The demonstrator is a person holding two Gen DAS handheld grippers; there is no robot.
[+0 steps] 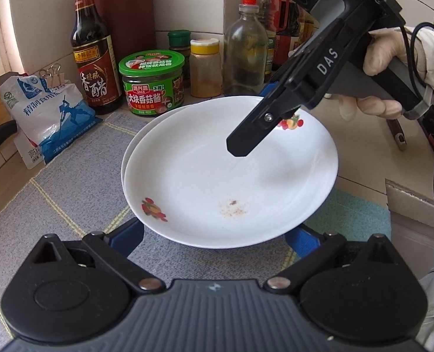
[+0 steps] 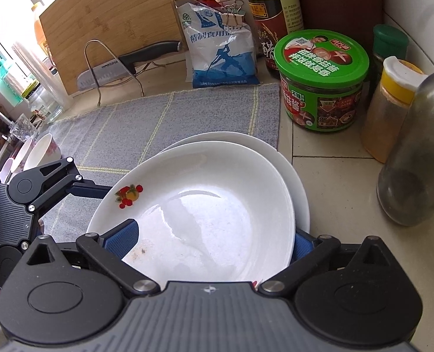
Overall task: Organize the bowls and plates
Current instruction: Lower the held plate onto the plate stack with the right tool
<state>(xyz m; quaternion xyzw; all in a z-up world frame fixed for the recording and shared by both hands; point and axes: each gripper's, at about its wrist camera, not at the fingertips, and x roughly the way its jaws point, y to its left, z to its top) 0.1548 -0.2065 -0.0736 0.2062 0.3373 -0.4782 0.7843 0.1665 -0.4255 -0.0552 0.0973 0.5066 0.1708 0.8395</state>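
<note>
- Left wrist view looks close down over the plates (image 1: 231, 176) toward the back wall bottles.
- Right wrist view faces the plates (image 2: 205, 205) from the opposite rim, toward the window.
- Both share the plates and green jar (image 1: 152, 82) (image 2: 322, 82).
</note>
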